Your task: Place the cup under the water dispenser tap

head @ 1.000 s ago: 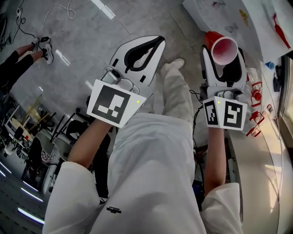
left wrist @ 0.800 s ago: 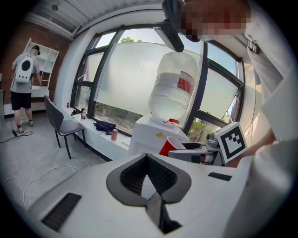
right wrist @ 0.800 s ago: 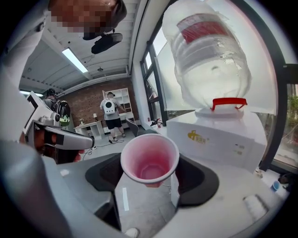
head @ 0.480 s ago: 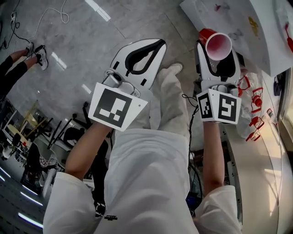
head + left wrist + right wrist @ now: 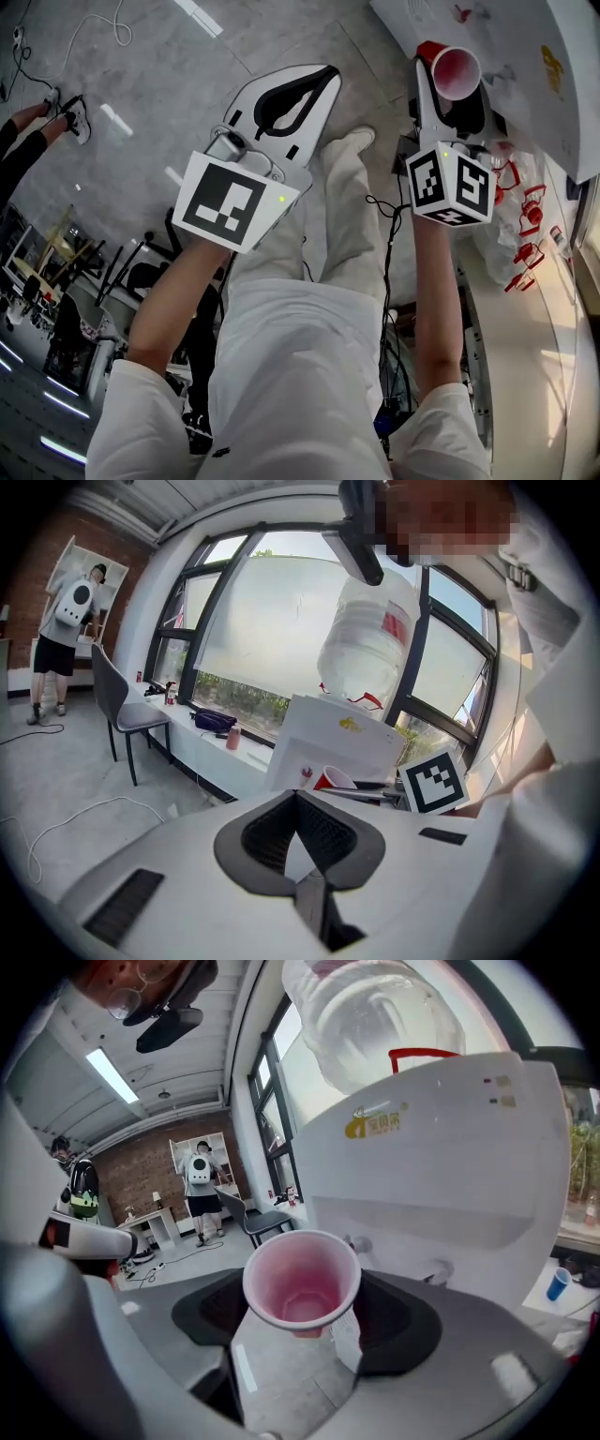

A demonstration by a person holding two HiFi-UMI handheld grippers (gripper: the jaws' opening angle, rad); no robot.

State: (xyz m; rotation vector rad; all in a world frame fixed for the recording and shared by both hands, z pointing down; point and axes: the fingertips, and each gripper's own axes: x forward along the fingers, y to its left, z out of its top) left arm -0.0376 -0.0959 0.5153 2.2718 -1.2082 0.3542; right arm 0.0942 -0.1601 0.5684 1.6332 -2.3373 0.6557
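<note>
A red cup (image 5: 455, 70) with a pink inside is held in the air, with my right gripper (image 5: 453, 80) shut on its sides. In the right gripper view the cup (image 5: 302, 1283) stands upright between the dark pads (image 5: 403, 1321), just in front of the white water dispenser (image 5: 441, 1166). Two taps (image 5: 354, 1241) show under the dispenser's overhang, beyond the cup's rim. A clear bottle (image 5: 375, 1016) sits on top of it. My left gripper (image 5: 323, 80) is shut on nothing, off to the left. Its view shows the dispenser (image 5: 337, 742) farther ahead.
Red-and-white plastic bags (image 5: 520, 216) lie on the ledge to the right. A grey chair (image 5: 127, 714) and a person with a white backpack (image 5: 70, 621) are far off to the left. Cables (image 5: 122, 28) run over the floor. A blue cup (image 5: 558, 1283) stands right of the dispenser.
My right gripper has carried the cup closer to the dispenser and rolled a little. The left gripper has drifted along with it, still shut.
</note>
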